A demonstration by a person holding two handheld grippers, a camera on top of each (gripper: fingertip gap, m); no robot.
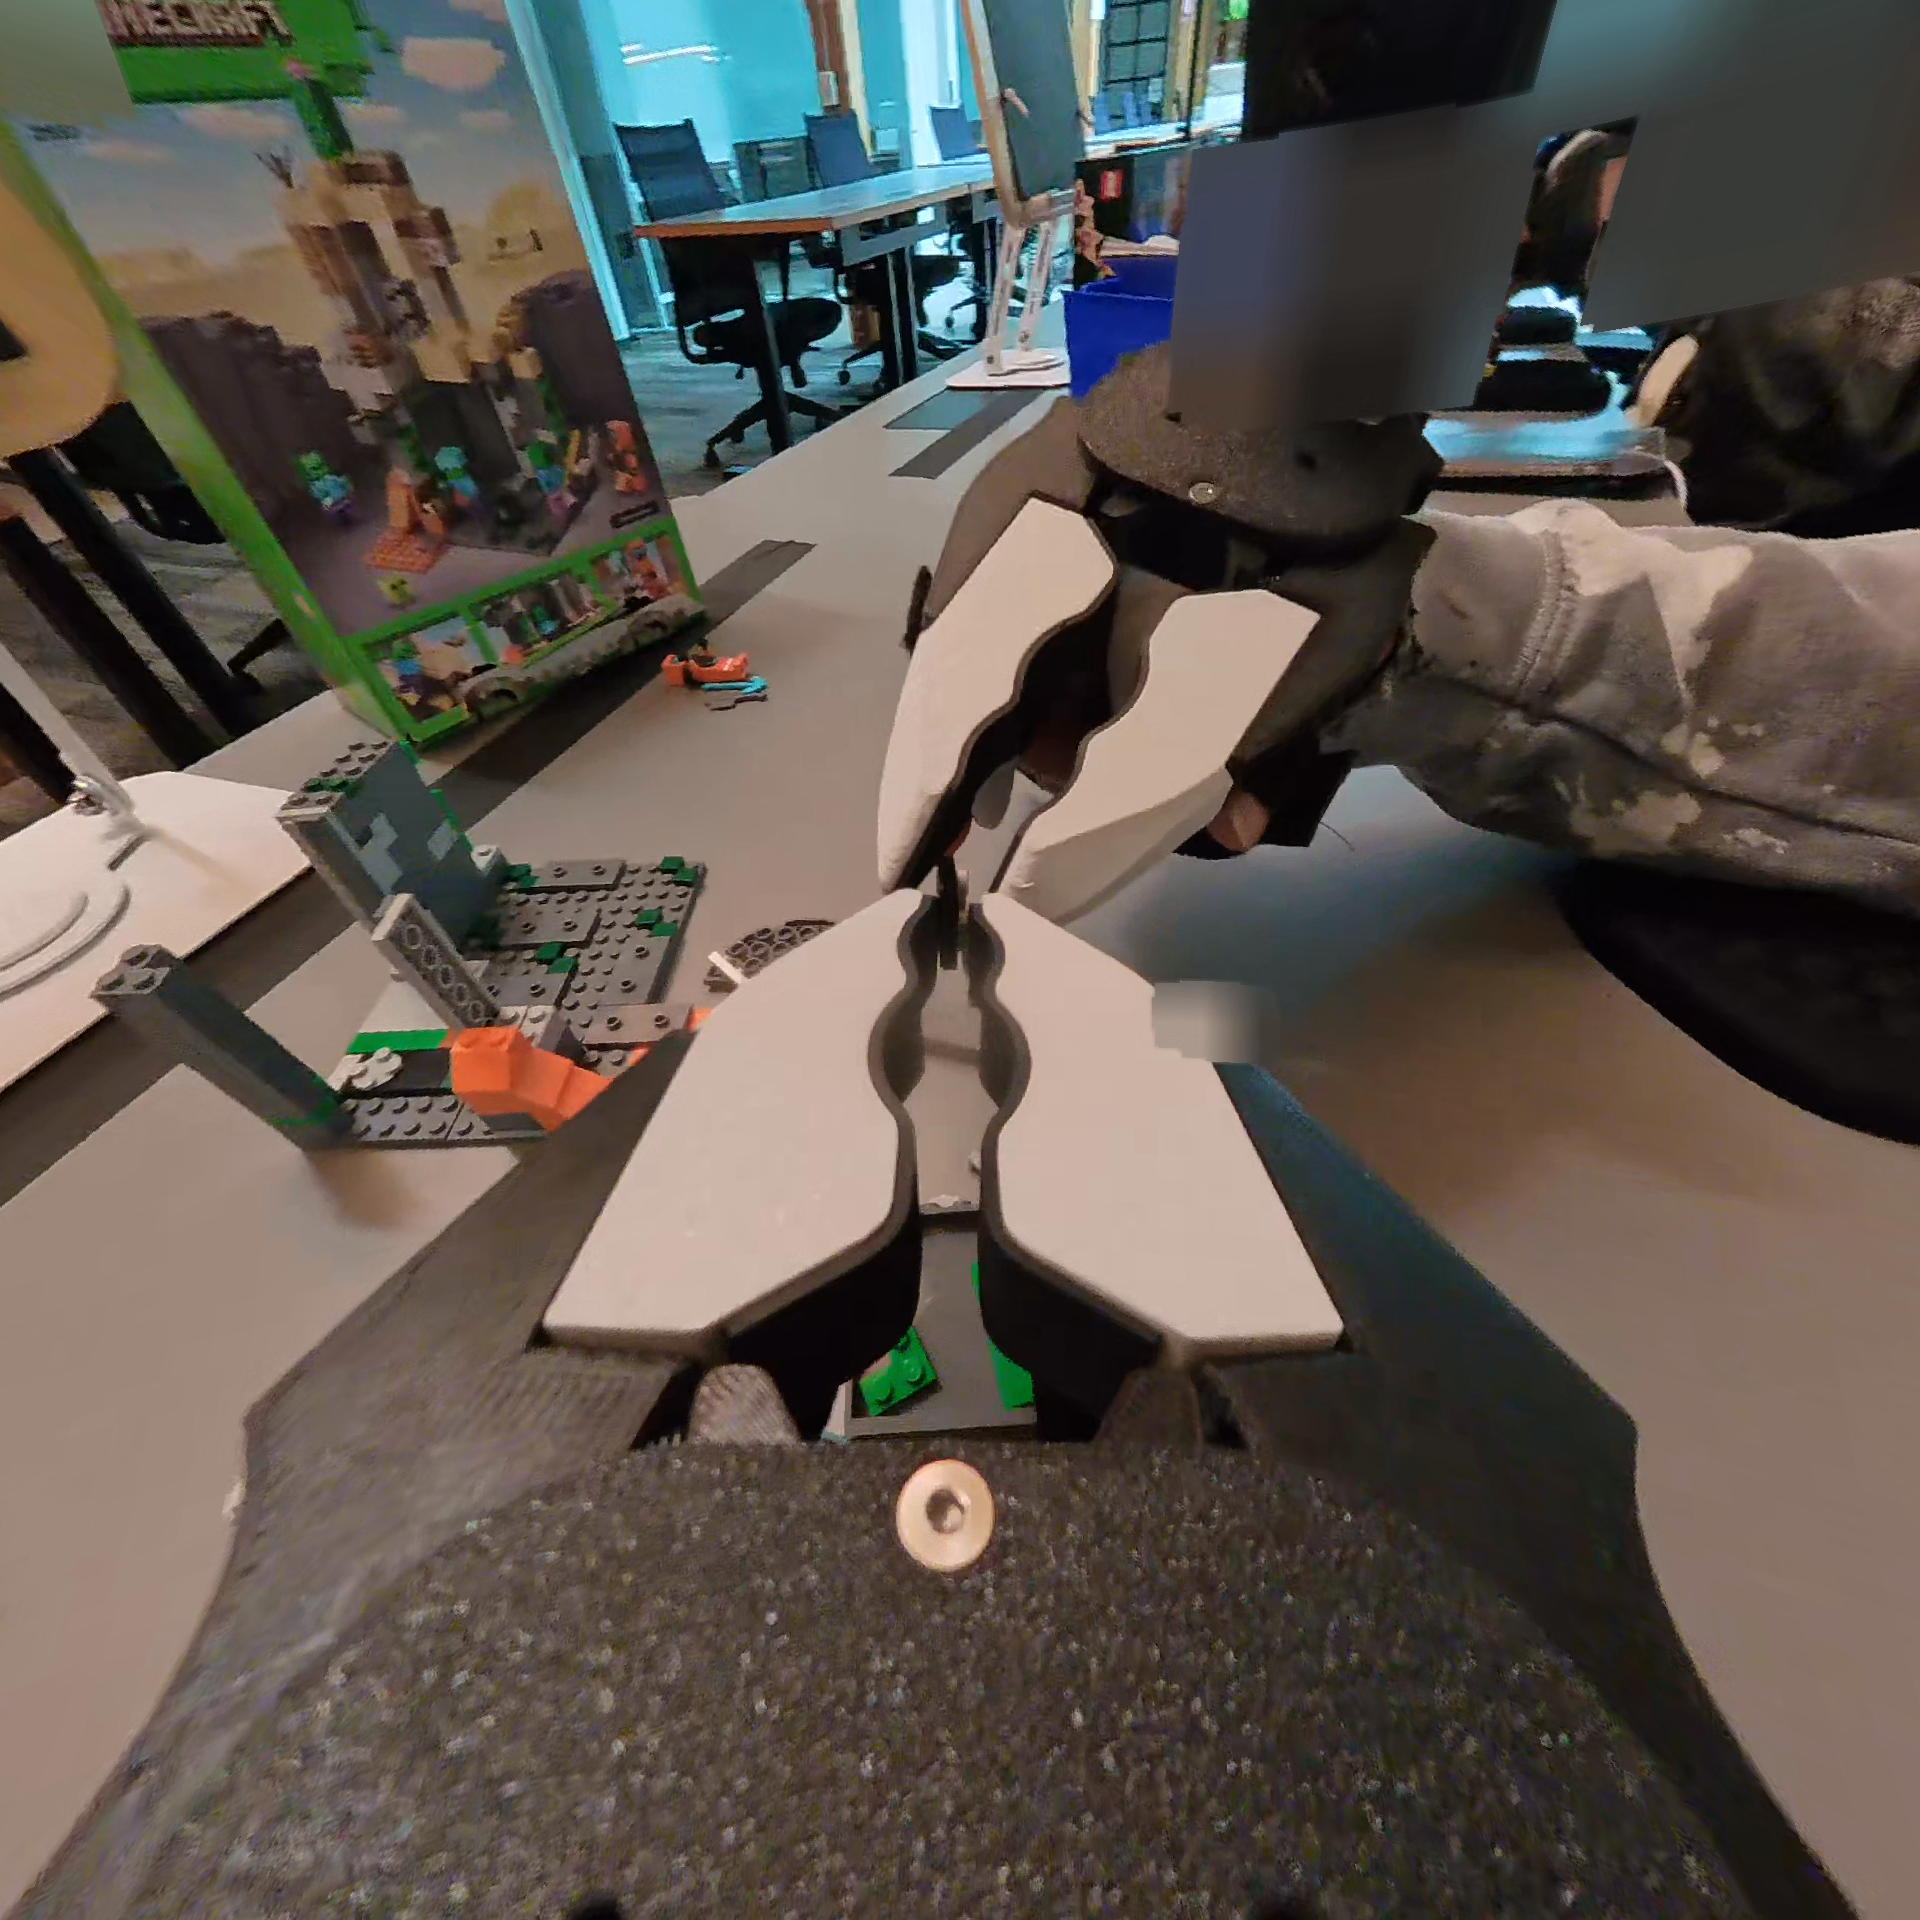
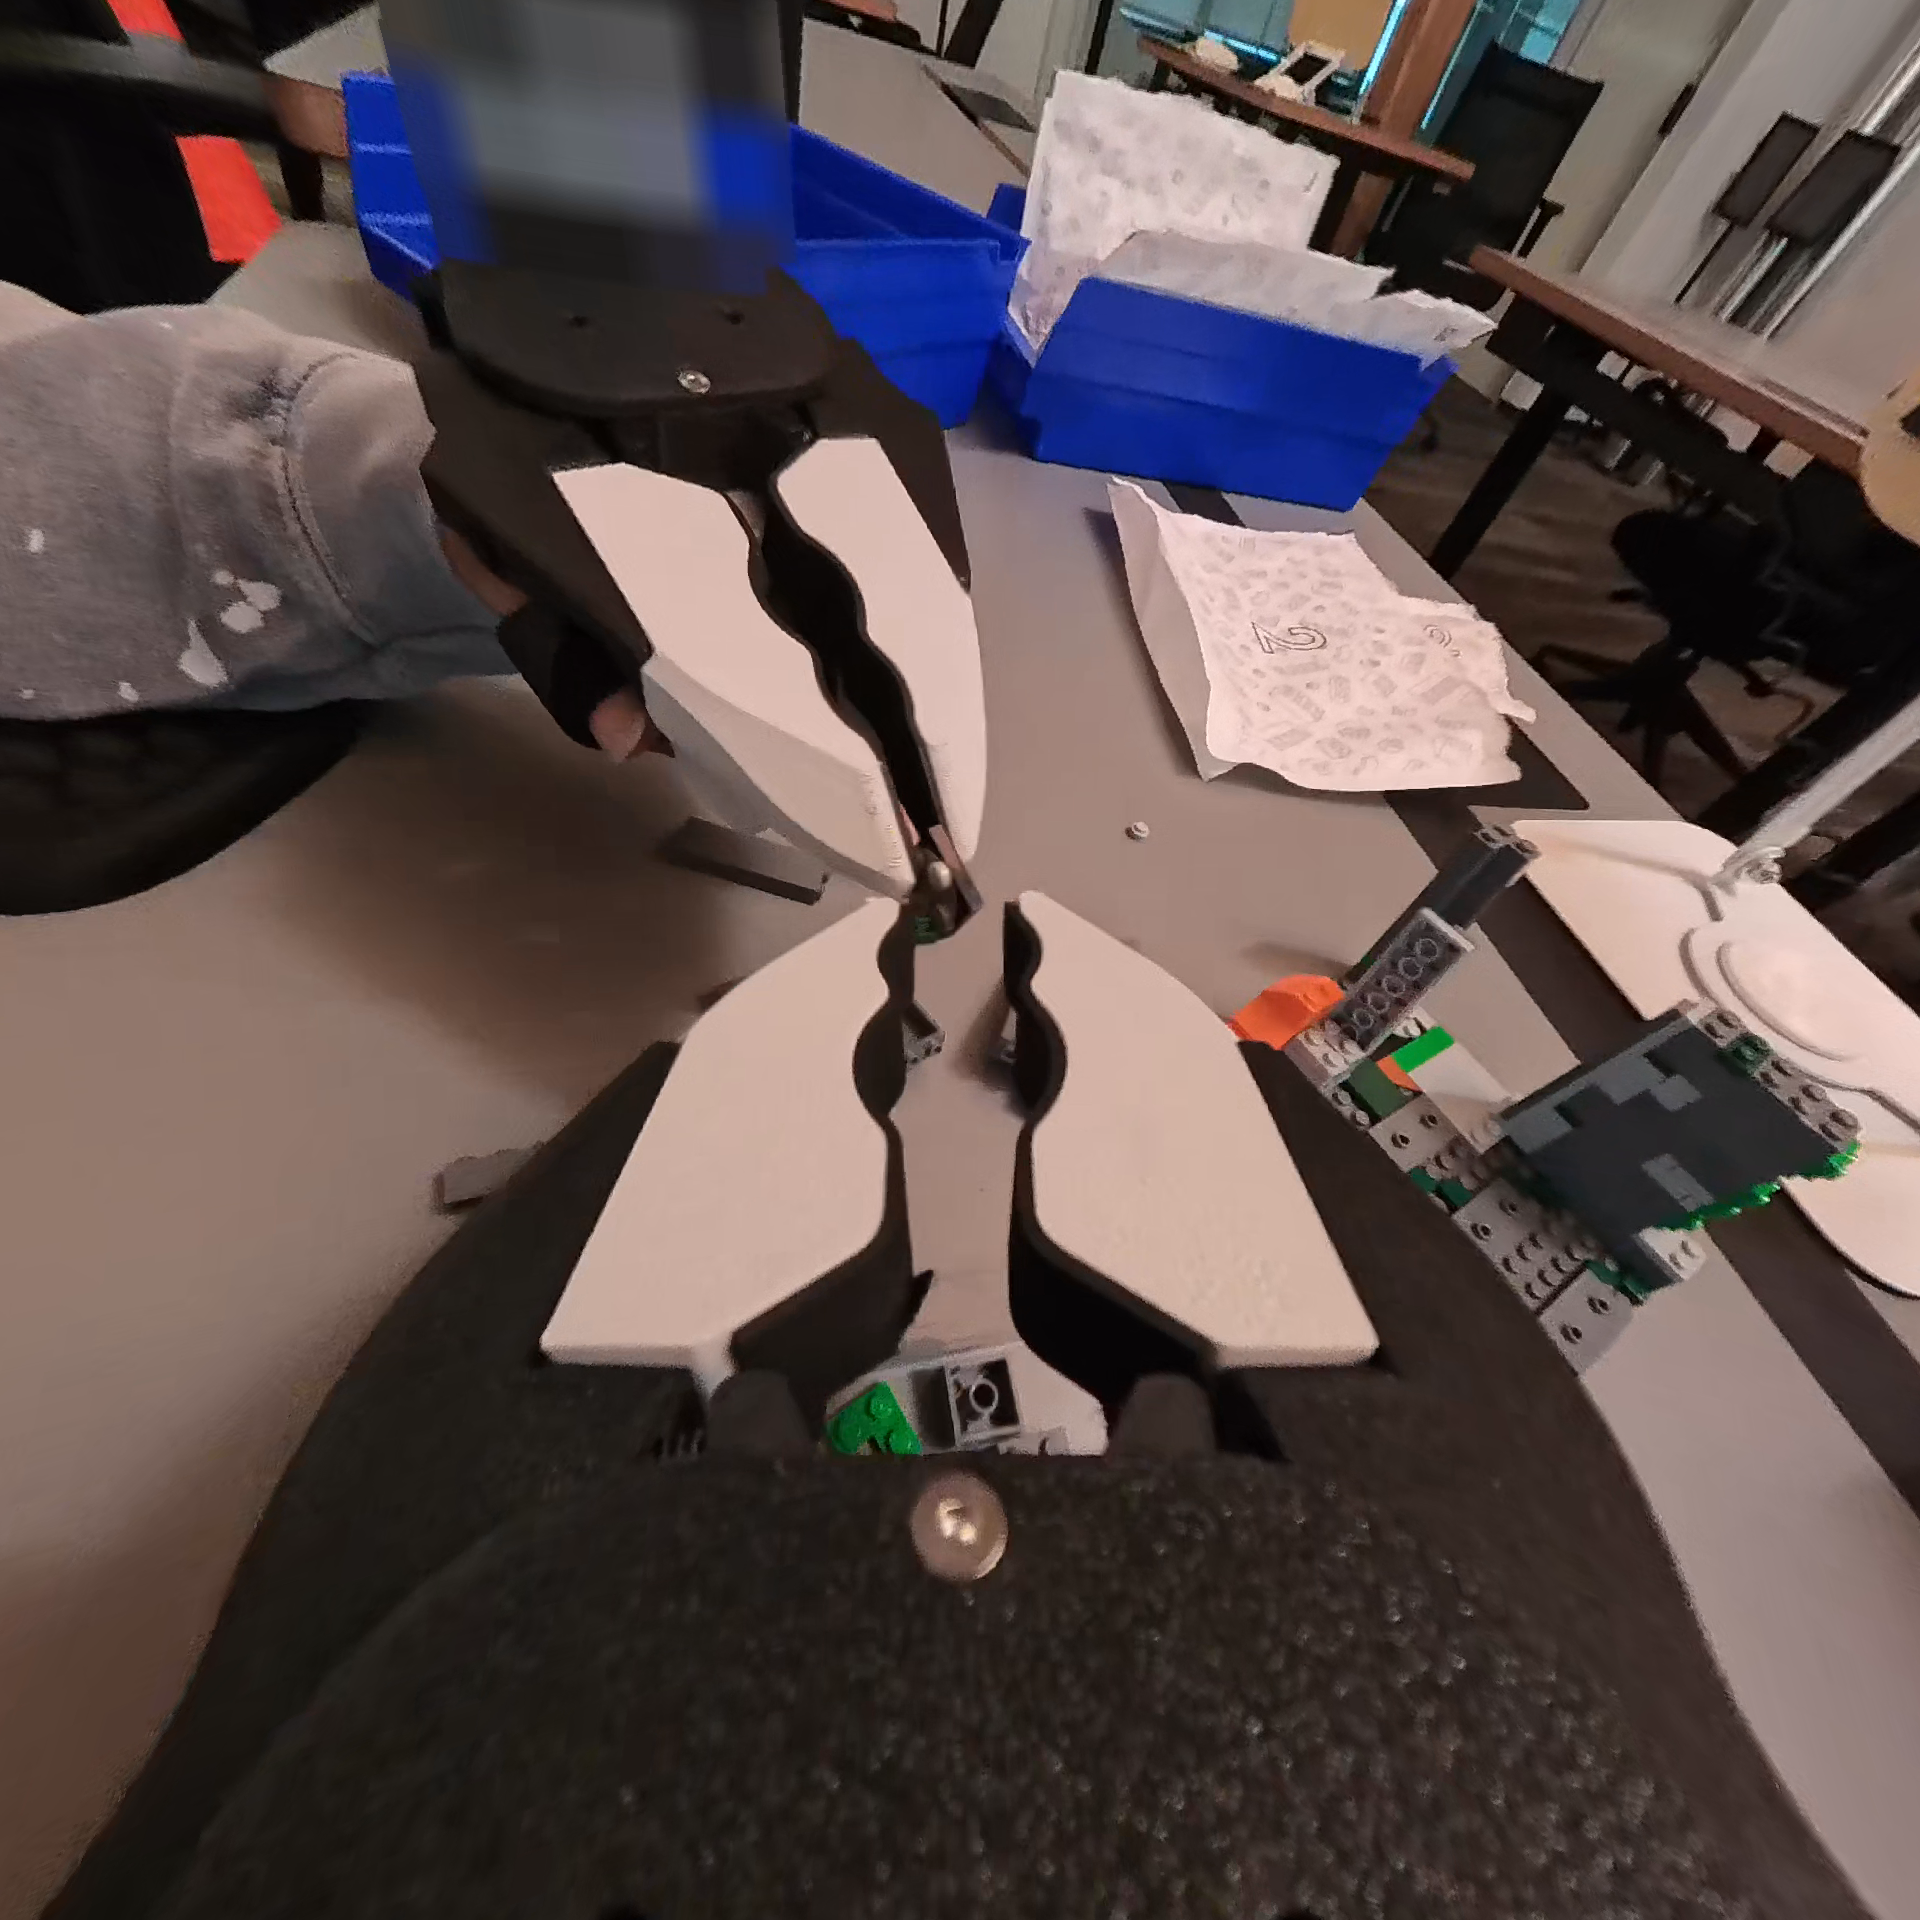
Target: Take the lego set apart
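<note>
The left gripper [image 1: 948, 909] had its jaws pressed nearly together, pinching a small dark lego piece [image 1: 948, 914] at the tips. The right gripper [image 2: 961, 909] met it tip to tip above the table [image 1: 1351, 1195]; its jaws stood slightly spread, and whether they touched the piece could not be told.

Off to one side sat the lego set [image 2: 1621, 1132] — a grey studded base with a dark wall section, a tilted grey beam, an orange block and green trim, much of it joined. A dark pillar [image 1: 223, 1039] stood at its corner. Loose bits lay near the printed box [image 1: 395, 416], and blue bins [image 2: 1195, 364] waited beyond.

Judging by this, dismantling was only partway — the main body remained to be pulled apart.
</note>
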